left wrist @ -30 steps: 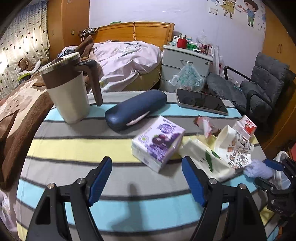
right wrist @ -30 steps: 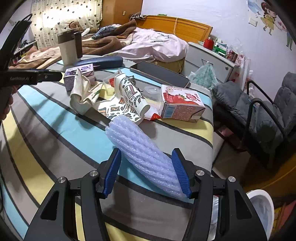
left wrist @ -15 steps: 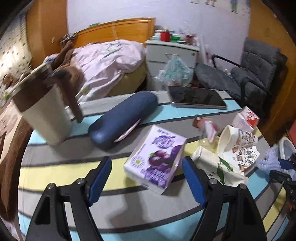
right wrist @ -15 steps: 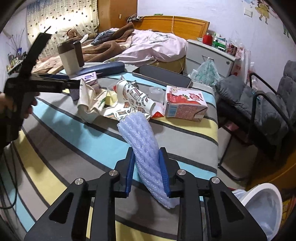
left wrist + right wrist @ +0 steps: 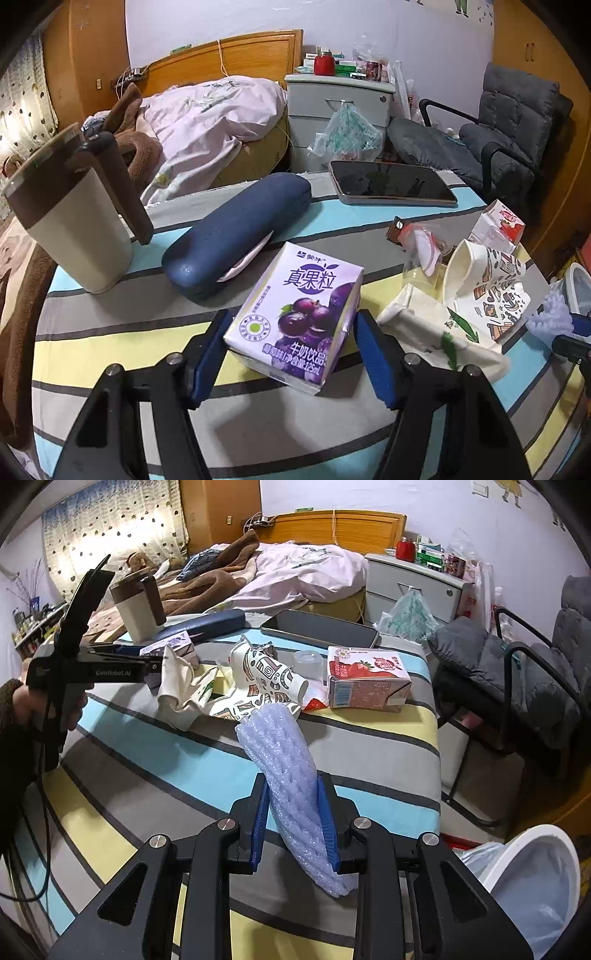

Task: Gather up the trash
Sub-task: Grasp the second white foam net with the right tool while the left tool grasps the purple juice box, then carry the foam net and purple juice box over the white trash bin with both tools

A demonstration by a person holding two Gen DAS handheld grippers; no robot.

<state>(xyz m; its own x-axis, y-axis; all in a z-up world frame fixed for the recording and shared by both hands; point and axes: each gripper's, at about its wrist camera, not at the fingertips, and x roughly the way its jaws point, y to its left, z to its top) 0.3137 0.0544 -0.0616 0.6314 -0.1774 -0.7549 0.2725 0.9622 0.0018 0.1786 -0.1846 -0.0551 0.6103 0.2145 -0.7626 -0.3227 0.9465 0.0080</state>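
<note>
- Left wrist view: the left gripper is spread wide over a striped tablecloth, its blue pads on either side of a purple grape milk carton that lies flat on the table; whether the pads touch the carton's sides cannot be told.
- Just behind the carton lies a navy glasses case, with a cream-and-brown mug standing upright to its left and a dark tablet at the table's far edge.
- To the carton's right sits a heap of litter: a crumpled cream paper bag, a patterned paper cup on its side, and a strawberry milk carton beyond.
- Right wrist view: the right gripper is clamped narrowly on a pale blue bubble wrap roll, which juts forward and upward from between the pads.
- Ahead of the roll, the paper cup, paper bag and strawberry carton cluster at mid-table.
- A white trash bin with a clear liner stands on the floor at lower right, beside the table.
</note>
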